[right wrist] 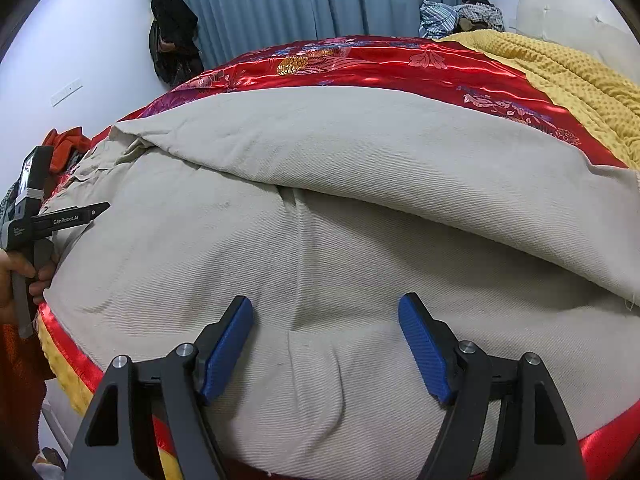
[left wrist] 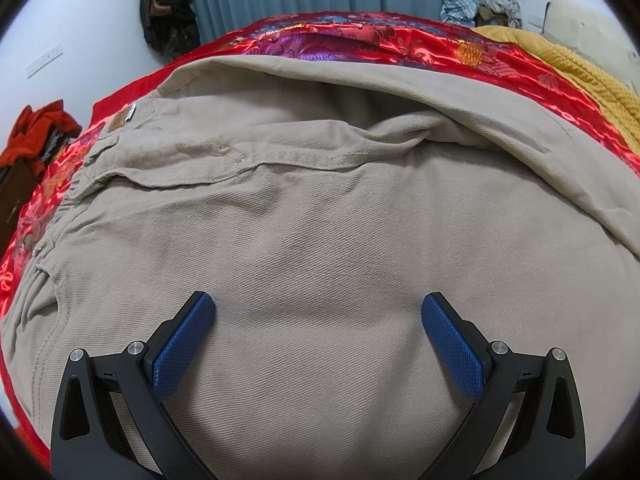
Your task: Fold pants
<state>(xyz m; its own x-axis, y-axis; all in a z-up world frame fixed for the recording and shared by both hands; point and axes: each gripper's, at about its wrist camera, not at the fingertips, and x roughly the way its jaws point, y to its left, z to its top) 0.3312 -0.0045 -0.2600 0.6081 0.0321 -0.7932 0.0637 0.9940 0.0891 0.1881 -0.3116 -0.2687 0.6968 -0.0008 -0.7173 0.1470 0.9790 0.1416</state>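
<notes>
Beige pants [left wrist: 320, 208] lie spread on a red satin bedspread [left wrist: 400, 40], waistband and leather patch [left wrist: 118, 120] at the left. One leg is folded over along the far side [right wrist: 400, 152]. My left gripper [left wrist: 318, 304] is open and empty just above the fabric near the seat. My right gripper [right wrist: 325, 308] is open and empty above the near leg [right wrist: 320, 264]. The left gripper's body [right wrist: 36, 220], held by a hand, shows at the left of the right wrist view.
A yellow knitted blanket [right wrist: 580, 80] covers the bed's far right. Piled clothes [right wrist: 460, 16] lie at the back by blue curtains [right wrist: 320, 0]. A dark garment [right wrist: 174, 28] hangs on the wall. Orange clothes [left wrist: 36, 132] lie left. The bed's near edge [right wrist: 68, 344] has red and yellow trim.
</notes>
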